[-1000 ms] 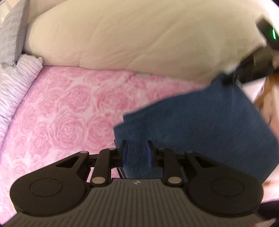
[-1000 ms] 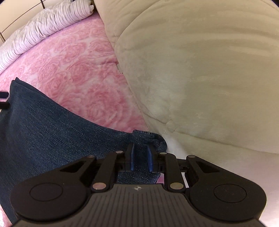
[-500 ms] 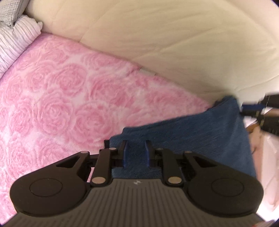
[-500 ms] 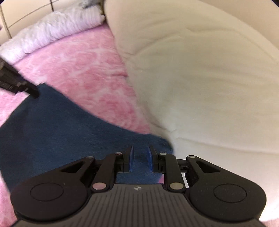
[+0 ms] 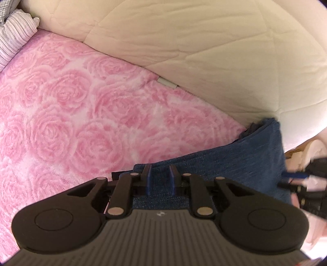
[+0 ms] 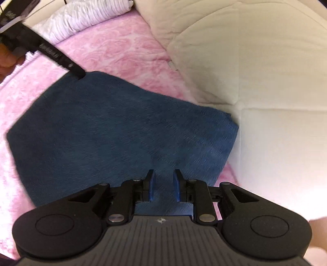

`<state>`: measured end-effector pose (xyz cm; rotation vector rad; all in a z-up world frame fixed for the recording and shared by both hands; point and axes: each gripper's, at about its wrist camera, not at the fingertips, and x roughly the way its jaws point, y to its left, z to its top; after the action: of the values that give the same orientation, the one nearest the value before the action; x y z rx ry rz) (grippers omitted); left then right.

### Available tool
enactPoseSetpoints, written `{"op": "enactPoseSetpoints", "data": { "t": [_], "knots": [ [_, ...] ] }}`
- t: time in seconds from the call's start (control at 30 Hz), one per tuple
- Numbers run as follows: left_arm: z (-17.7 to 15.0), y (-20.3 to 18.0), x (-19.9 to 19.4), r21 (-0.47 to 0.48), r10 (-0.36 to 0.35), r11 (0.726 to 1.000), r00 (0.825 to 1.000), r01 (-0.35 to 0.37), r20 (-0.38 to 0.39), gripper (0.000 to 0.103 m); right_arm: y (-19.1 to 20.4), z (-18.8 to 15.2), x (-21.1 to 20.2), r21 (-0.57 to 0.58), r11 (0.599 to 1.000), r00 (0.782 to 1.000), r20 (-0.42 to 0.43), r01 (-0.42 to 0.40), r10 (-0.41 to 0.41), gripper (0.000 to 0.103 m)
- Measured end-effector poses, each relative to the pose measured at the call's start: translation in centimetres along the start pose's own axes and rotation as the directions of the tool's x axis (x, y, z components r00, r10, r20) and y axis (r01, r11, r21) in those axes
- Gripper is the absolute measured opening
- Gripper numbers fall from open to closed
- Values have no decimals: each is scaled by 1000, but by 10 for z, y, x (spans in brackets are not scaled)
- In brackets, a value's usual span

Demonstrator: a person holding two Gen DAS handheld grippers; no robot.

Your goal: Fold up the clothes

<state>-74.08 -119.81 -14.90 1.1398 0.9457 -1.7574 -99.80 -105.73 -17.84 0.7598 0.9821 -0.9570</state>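
Observation:
A folded pair of dark blue jeans [image 6: 122,131] lies flat on the pink rose-patterned bed cover [image 6: 114,47]. In the left wrist view the jeans [image 5: 235,161] run from my left gripper to the right, up against the cream duvet. My left gripper [image 5: 160,178] sits over the jeans' near left corner, its jaws a little apart with denim between them. My right gripper [image 6: 164,185] is open above the jeans' near right edge, no cloth pinched. The left gripper's fingertip [image 6: 78,73] touches the jeans' far left corner in the right wrist view.
A thick cream duvet [image 5: 204,45] is piled along the far and right side of the bed, also in the right wrist view [image 6: 255,61]. White striped pillows [image 6: 87,18] lie at the head of the bed, also in the left wrist view [image 5: 14,38].
The jeans were held up in the air and have come down flat on the bed. My right gripper has let go of the cloth and drawn back. The left gripper came down with its corner.

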Motion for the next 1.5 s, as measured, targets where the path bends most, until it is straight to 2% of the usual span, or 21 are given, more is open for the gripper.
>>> {"op": "enactPoseSetpoints", "data": {
  "t": [0.13,0.2,0.3,0.37,0.43,0.5,0.57,0.7,0.73,0.83,0.9,1.03,1.1,1.2,1.37,1.43,1.5],
  "knots": [
    [-6,-2,16,32,8,999,1000,-9,4,15,16,-20,-9,6,998,995,-75,-60,60,25],
    [-6,-2,22,22,7,1000,1000,-7,14,14,23,-32,-7,-13,998,995,-81,-54,53,31],
    [-2,0,26,9,4,1000,1000,-4,0,14,29,-37,-3,-31,999,995,-86,-44,41,34],
    [-1,3,19,1,-7,1000,1000,7,7,14,28,-32,-4,-12,999,995,-93,-44,43,34],
    [-8,10,-2,-17,-25,1000,999,25,49,14,23,-28,-15,27,998,995,-83,-56,58,34],
    [-22,12,-29,-22,-29,999,995,31,92,14,23,-32,-24,36,997,994,-84,-62,65,34],
    [-44,12,-45,-20,-42,999,995,44,91,15,23,-36,-33,46,997,994,-86,-69,73,34],
    [-88,9,-23,-11,-21,1000,999,21,-35,16,24,-53,-12,86,993,986,-135,-84,96,34],
    [-95,9,-13,0,-12,1000,999,12,-43,17,24,-57,-5,99,991,985,-140,-85,98,34],
    [-101,17,-8,-53,-21,998,999,20,-26,17,27,-54,-9,91,993,987,-134,-81,92,34],
    [-103,18,-22,-81,-21,996,1000,20,-2,16,29,-50,-19,83,993,989,-116,-85,94,34],
    [-128,16,-52,-93,-3,996,1000,5,16,16,31,-53,-34,73,992,989,-100,-104,111,34],
    [-144,12,-57,-104,-14,994,1000,14,4,17,34,-56,-30,66,991,987,-111,-113,119,34],
    [-161,5,-41,-82,6,997,999,-8,-33,17,41,-62,-15,70,990,983,-132,-121,129,34],
    [-164,7,-45,-105,38,994,999,-39,-11,29,45,-62,-22,53,994,988,-114,-99,105,35],
    [-170,2,-54,-90,59,994,998,-59,5,32,47,-65,-32,69,995,994,-84,-69,75,44],
    [-178,-3,-63,-73,81,994,997,-80,19,42,49,-72,-43,107,994,998,-51,-33,39,52]
  ]
}}
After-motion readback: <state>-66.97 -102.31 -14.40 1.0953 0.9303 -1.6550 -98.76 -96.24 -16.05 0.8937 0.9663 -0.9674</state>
